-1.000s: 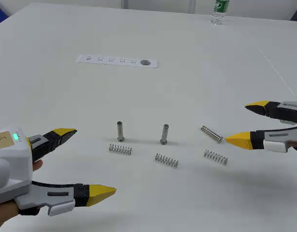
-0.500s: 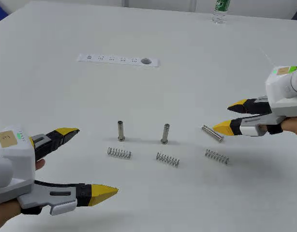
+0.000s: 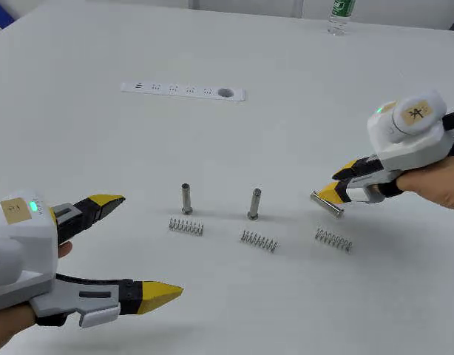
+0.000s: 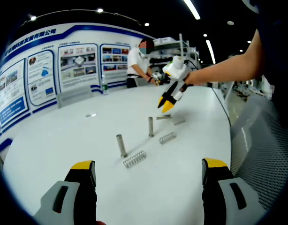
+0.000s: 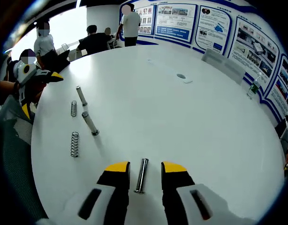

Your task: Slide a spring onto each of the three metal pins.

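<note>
Jaws of the white-and-black, yellow-tipped left gripper [image 3: 146,245] are standing wide apart at 7 o'clock in the head view, holding nothing above the white table [image 3: 79,148]. Past them three small silver springs are lying in a row, each with its long axis running roughly 9 to 3 o'clock: the left coil spring [image 3: 185,226], the middle coil spring [image 3: 258,240] and the right coil spring [image 3: 333,238]. Just beyond each spring a metal pin is waiting. The left metal pin [image 3: 186,198] and the middle metal pin [image 3: 254,203] are standing upright on their flanged ends. The right metal pin [image 3: 327,204] is lying flat, its axis running 10 to 4 o'clock. At 3 o'clock the right gripper [image 3: 332,186] is reaching down to it. In the right gripper view its narrowly parted jaws are straddling the pin lengthwise without clamping it, flanged end toward the gripper. Farther off, a white power strip [image 3: 183,90] is lying at 11 o'clock, and a clear green-labelled bottle [image 3: 339,16] is standing at 1 o'clock.
</note>
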The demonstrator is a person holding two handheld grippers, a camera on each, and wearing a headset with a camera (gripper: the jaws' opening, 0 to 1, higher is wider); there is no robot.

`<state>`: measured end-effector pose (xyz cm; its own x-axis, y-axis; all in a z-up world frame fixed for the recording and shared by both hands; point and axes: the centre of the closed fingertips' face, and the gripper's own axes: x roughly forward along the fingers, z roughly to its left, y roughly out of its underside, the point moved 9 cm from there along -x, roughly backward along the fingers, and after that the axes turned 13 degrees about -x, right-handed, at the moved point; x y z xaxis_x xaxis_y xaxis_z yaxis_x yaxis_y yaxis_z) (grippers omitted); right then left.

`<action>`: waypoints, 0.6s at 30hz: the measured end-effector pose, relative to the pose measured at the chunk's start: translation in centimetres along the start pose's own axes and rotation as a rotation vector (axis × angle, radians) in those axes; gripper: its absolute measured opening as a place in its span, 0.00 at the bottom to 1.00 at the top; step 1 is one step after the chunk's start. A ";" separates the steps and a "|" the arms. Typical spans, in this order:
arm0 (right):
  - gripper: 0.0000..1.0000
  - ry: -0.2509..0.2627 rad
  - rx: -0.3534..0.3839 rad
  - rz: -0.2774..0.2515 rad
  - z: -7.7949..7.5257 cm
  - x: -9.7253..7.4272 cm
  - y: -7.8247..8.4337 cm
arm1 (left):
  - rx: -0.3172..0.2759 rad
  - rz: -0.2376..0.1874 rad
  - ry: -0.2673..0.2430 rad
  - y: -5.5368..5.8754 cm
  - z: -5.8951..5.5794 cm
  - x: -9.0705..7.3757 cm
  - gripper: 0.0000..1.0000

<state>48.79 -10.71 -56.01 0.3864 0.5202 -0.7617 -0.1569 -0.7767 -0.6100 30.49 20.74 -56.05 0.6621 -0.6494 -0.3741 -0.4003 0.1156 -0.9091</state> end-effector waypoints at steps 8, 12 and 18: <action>0.22 -0.021 0.006 0.068 0.3 1.2 0.1 | -0.004 0.001 0.000 0.1 0.0 0.0 0.95; 0.19 -0.026 0.007 0.093 0.3 1.8 0.0 | -0.002 0.004 0.002 0.1 0.0 0.0 0.95; 0.16 -0.029 0.014 0.129 0.1 2.3 -0.1 | -0.003 0.001 0.001 0.1 0.0 0.0 0.95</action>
<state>49.57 -9.39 -57.79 0.3361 0.4265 -0.8397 -0.2165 -0.8328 -0.5095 30.49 20.73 -56.17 0.6609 -0.6501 -0.3750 -0.4031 0.1140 -0.9080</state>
